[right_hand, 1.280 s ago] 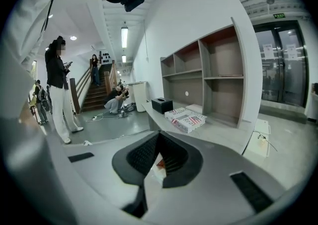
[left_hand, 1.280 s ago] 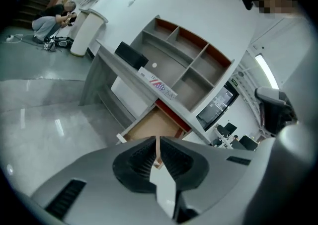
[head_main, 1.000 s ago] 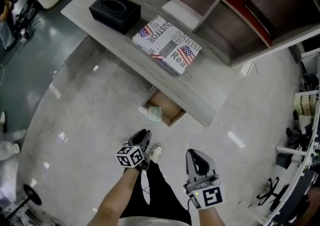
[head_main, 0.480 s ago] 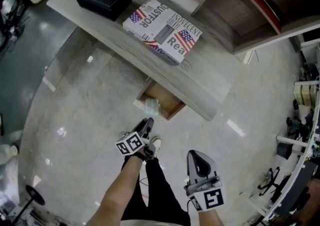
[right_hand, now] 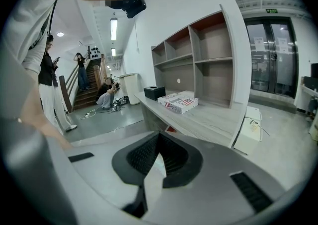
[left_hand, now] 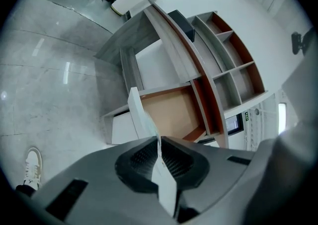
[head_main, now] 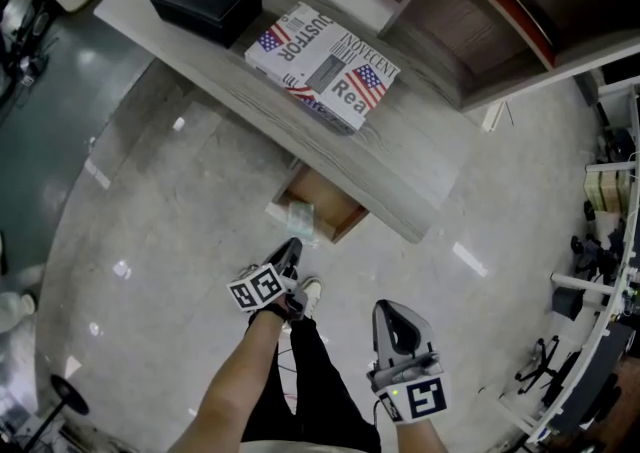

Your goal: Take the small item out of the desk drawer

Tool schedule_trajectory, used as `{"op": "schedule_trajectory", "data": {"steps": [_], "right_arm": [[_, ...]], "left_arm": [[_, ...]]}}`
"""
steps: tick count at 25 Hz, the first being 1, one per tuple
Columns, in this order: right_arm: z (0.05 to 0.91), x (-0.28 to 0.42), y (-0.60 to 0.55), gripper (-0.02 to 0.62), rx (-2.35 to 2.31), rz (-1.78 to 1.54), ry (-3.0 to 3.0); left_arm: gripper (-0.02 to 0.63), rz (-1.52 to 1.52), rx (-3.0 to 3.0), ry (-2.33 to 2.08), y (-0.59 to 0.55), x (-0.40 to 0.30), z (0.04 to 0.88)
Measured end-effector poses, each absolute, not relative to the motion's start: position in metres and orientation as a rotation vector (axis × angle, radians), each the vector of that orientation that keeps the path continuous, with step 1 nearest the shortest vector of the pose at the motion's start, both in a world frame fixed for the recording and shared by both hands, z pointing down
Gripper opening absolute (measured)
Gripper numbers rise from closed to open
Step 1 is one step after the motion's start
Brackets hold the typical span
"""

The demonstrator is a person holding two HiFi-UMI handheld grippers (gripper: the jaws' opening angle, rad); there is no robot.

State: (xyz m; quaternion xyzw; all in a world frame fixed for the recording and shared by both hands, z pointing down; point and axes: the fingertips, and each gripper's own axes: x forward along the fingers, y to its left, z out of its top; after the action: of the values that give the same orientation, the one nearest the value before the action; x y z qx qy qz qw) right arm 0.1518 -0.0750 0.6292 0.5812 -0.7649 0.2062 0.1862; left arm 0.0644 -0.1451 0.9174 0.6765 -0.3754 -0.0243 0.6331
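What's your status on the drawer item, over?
Left tongs closing on the packet, at the front edge of the open drawer. Right tongs shut, empty. Nothing in the way.

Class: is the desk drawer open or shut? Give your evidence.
Open: the drawer juts out from under the desk, its brown bottom showing in the head and left gripper views.

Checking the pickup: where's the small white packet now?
Head view, centre: the small white packet is between the closing jaws of the left gripper, by the open drawer.
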Motion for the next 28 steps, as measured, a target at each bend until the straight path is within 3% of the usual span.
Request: {"op": "schedule_trajectory", "data": {"steps": [10,28], "right_arm": [[0.595,0.146,-0.081,0.023,1.651,0.489,-2.192],[0.473,0.136,-0.097,0.023,1.636,0.256,-2.363]], "left_arm": [[0.02,-0.122,1.667,-0.836,-0.157,0.041,0.865],[0.02,-0.196,1.985,-1.005,-0.196,-0.041,0.637]]}}
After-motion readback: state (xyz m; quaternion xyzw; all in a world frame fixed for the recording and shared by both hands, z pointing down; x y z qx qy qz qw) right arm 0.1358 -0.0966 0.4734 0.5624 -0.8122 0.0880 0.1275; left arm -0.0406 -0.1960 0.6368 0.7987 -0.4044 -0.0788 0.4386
